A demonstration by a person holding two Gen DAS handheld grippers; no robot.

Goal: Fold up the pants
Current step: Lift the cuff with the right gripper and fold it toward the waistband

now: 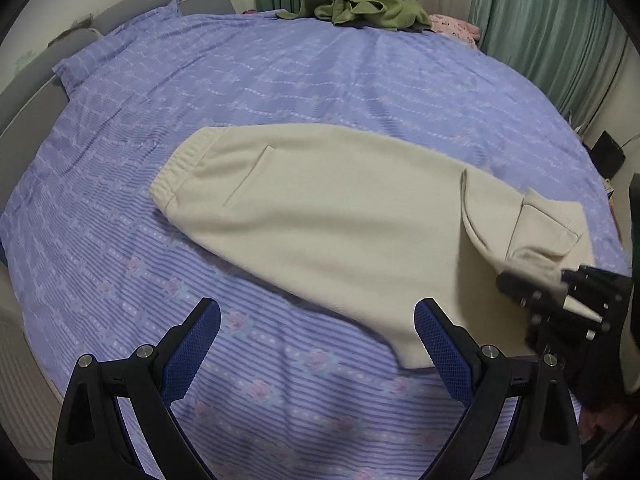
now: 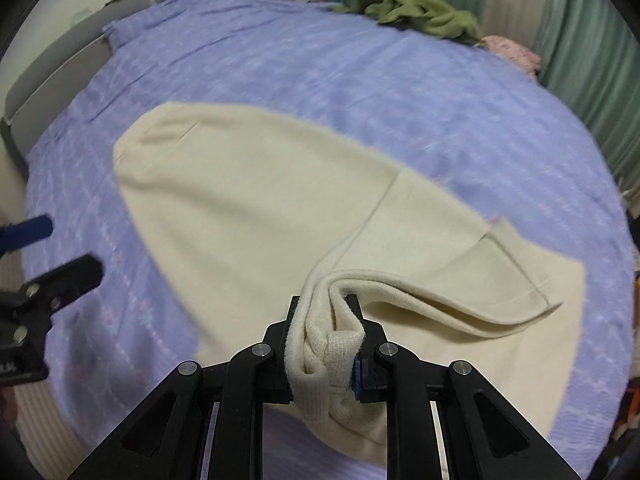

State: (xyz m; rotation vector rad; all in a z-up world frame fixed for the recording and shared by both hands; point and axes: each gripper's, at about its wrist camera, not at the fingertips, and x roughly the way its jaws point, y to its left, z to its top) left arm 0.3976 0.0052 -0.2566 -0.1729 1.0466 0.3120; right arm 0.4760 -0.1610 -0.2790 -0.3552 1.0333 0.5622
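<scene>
Cream pants [image 1: 328,216] lie flat on the purple bedsheet [image 1: 280,92], waistband at the left, legs running to the right. My left gripper [image 1: 318,332] is open and empty, just above the sheet at the pants' near edge. My right gripper [image 2: 326,320] is shut on the ribbed cuff end of the pants [image 2: 328,344] and holds it lifted and curled back over the leg [image 2: 440,264]. The right gripper also shows at the right edge of the left wrist view [image 1: 560,296]. The left gripper's fingers [image 2: 60,276] show at the left edge of the right wrist view.
A crumpled green garment [image 1: 364,8] and a pink one [image 1: 456,26] lie at the bed's far edge. A grey headboard [image 1: 36,80] runs along the left. Green curtains [image 1: 540,20] hang behind. A dark object [image 1: 608,152] stands off the bed at right.
</scene>
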